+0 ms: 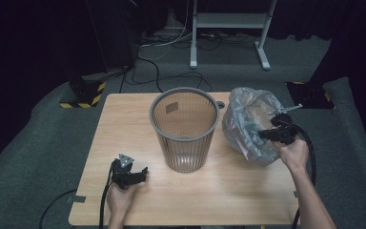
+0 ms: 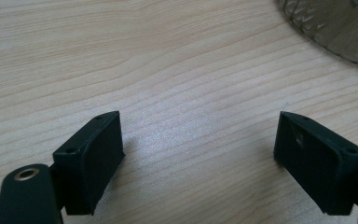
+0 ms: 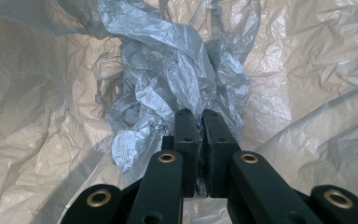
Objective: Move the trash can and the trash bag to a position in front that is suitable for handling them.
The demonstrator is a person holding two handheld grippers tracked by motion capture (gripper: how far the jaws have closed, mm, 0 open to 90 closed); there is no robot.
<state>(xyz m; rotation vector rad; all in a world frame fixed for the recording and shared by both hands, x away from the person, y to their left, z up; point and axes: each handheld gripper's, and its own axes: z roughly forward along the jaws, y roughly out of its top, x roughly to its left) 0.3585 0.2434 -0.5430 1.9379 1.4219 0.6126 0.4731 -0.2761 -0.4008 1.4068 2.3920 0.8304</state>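
Observation:
A grey ribbed waste bin (image 1: 185,128) stands upright at the middle of the wooden table (image 1: 124,124). Right of it lies a puffed-up translucent grey plastic bag (image 1: 248,121). My right gripper (image 1: 265,134) reaches into the bag from the right, shut on a bunched fold of the bag's film (image 3: 177,88); in the right gripper view the two jaws stand pressed together on the crumpled plastic. My left gripper (image 1: 140,174) rests low at the front left of the table, open, with bare wood between its fingers (image 2: 91,158). The bin's ribbed base (image 2: 335,28) appears at the top right there.
Black drapes ring the table on a grey carpeted floor. Behind it stand a white desk frame (image 1: 228,28) and loose cables (image 1: 162,71). Yellow-black striped stand bases (image 1: 83,93) sit at the back left and back right. Bare wood lies left of the bin and along the front edge.

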